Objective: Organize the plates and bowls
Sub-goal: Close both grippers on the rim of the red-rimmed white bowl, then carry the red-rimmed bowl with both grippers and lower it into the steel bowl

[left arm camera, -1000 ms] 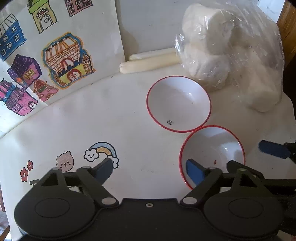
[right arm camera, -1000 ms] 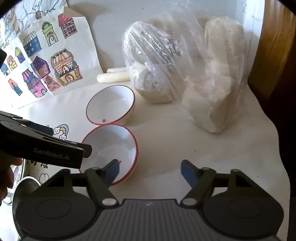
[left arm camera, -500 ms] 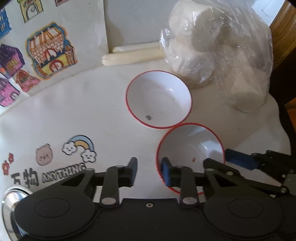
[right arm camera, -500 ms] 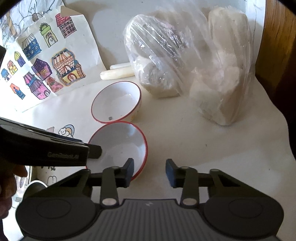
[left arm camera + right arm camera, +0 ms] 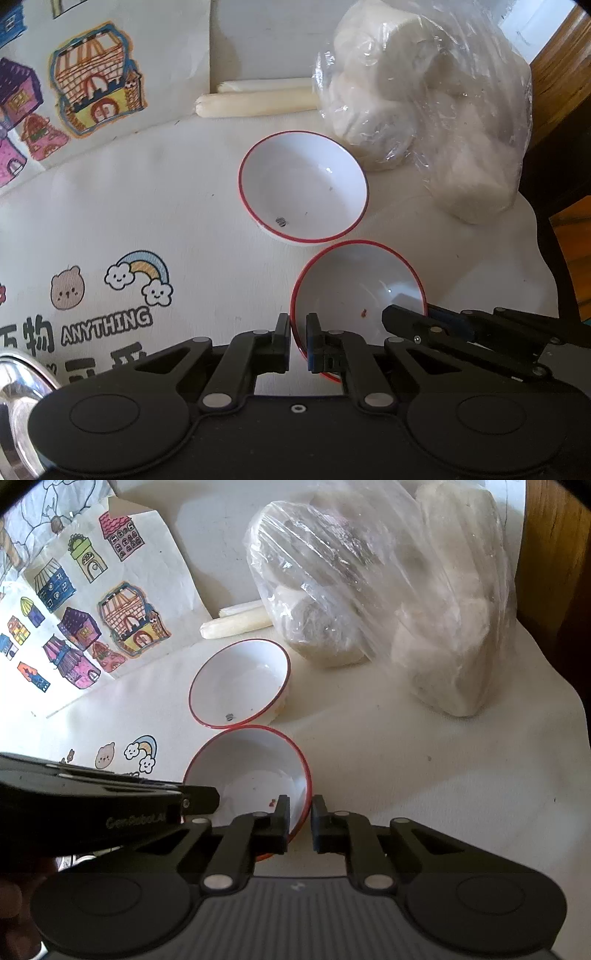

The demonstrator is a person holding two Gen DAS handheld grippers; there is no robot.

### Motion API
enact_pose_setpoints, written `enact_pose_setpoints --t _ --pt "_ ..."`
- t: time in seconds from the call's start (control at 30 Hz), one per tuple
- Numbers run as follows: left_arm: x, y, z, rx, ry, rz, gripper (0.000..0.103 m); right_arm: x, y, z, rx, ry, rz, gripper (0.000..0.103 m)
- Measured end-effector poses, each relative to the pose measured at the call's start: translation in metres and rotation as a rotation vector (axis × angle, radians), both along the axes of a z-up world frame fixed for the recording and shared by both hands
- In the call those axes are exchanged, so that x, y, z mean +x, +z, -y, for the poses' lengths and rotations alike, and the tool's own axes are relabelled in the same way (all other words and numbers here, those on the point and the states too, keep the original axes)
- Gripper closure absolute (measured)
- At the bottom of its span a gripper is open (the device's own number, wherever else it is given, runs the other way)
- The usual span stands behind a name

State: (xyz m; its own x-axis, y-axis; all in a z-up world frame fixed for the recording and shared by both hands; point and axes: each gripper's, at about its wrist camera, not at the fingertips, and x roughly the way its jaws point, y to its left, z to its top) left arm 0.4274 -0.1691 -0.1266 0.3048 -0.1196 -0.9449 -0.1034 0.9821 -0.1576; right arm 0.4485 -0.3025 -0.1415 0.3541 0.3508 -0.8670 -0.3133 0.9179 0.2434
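Your near bowl (image 5: pixel 354 280) sits on the table (image 5: pixel 184 221) just before the far bowl (image 5: pixel 303 184); the bag (image 5: pixel 424 103) lies behind, toward the right edge

two close wrist views, angled down from opposite sides, sharing the near bowl (image 5: pixel 354 280) (image 5: pixel 247 764)

White wall (image 5: pixel 266 40), house drawings (image 5: pixel 122 624), sunlit white table covering (image 5: pixel 424 775), wooden panel (image 5: pixel 546 546) at right.

Two white red-rimmed bowls, near bowl (image 5: pixel 354 284) tilted, far bowl (image 5: pixel 303 186) upright, rims almost touching
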Motion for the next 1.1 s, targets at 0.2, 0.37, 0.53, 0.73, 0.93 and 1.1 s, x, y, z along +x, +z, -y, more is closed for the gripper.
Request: enact_pose_setpoints --t 0.2,0.37,0.53,0.73,0.93,1.1 --pt "-0.007 0.008 0.000 -0.020 0.012 0.018 0.096 -0.008 0.005 0.003 0.011 -0.010 -0.001 0.092" --pt "-0.015 0.019 -0.002 -0.047 0.021 0.036 0.096 -0.015 0.018 0.008 0.022 -0.015 0.019 0.092" --pt "-0.028 0.033 -0.009 -0.078 0.027 0.056 0.096 -0.023 0.034 0.010 0.038 -0.007 0.035 0.092" --pt "-0.042 0.046 -0.020 -0.114 0.025 0.073 0.096 -0.039 0.048 0.005 0.046 -0.005 0.044 0.092" --pt "-0.060 0.052 -0.033 -0.139 0.012 0.070 0.096 -0.058 0.056 -0.003 0.065 -0.013 0.030 0.092" --pt "-0.075 0.056 -0.045 -0.144 0.003 0.064 0.096 -0.079 0.063 -0.015 0.064 -0.003 0.023 0.092"
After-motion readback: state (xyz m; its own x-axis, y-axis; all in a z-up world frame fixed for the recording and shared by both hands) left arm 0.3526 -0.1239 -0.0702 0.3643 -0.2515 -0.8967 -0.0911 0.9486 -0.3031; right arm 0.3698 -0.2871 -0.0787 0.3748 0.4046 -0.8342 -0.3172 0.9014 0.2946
